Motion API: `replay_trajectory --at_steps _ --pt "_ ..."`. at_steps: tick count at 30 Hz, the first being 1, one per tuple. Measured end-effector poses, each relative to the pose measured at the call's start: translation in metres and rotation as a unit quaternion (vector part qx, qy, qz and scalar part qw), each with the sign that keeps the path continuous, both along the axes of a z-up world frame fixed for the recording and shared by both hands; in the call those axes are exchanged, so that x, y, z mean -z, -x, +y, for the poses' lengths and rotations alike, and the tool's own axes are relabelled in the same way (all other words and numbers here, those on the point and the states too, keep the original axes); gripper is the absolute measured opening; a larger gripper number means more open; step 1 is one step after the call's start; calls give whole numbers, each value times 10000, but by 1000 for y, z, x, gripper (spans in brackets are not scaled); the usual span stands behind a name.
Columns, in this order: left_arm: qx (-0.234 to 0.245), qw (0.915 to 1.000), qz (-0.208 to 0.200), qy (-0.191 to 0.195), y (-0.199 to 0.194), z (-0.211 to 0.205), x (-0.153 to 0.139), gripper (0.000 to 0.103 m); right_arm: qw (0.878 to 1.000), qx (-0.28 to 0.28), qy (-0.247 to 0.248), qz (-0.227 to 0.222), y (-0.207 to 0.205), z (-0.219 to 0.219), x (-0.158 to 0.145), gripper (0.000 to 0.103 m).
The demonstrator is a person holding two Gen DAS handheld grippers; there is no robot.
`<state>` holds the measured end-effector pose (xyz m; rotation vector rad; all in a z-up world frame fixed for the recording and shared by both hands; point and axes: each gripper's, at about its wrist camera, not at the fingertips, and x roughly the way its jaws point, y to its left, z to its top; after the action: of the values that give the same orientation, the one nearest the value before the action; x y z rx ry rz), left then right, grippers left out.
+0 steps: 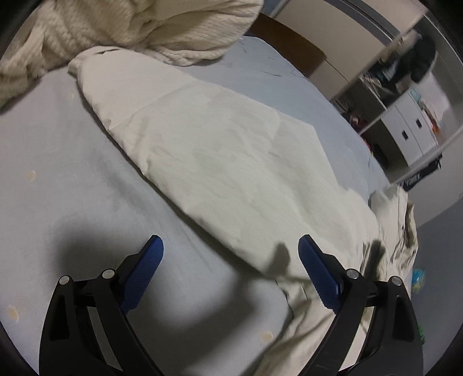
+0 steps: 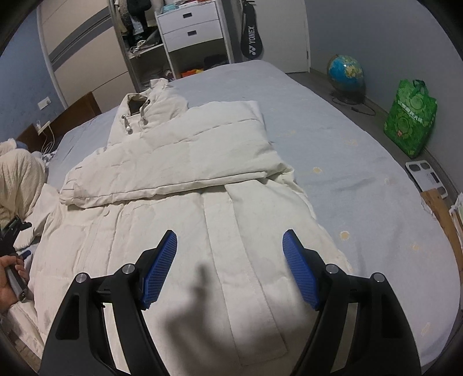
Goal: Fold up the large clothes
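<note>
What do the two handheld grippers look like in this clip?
Both match: the left gripper and right gripper have black, angular plastic arms with triangular cut-outs, round silver pivot pins, and flat blue fingers with a fine ribbed texture. No cables or markings show. No sleeve is visible.

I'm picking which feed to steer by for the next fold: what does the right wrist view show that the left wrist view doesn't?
Only the right wrist view shows the coat's collar with its toggles, one sleeve already folded across the front, the globe, the green bag, and the hand holding the other tool at the left edge. Only the left wrist view shows a long sleeve running up the bed with the open left gripper above the sheet beside it. Both show the cream coat, the knit blanket and the white drawers.
</note>
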<state>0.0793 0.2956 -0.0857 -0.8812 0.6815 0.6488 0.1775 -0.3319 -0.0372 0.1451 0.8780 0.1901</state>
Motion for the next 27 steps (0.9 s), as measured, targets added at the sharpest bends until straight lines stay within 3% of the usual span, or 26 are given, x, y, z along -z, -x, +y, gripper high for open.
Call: replay_trajectory --at_steps 6,13,19,21,24,27 --pt "-434 9954 -636 568 11 30 15 90 9999 93 -69 46 0 -5 1 72" --pt "-498 9925 -1022 446 10 47 18 89 9999 -29 65 122 -4 2 6 72" --pt "-829 9841 -1481 529 23 62 25 60 9997 -85 56 204 -8 4 10 72" --pt "-903 9803 -1640 634 29 67 30 37 9997 -74 18 239 -10 3 12 72" --pt "-930 9767 -1802 710 36 72 35 14 9996 -57 -25 279 -11 2 14 72" --pt "-834 9711 -2196 426 42 68 20 9 9995 -57 -57 317 -12 2 15 72"
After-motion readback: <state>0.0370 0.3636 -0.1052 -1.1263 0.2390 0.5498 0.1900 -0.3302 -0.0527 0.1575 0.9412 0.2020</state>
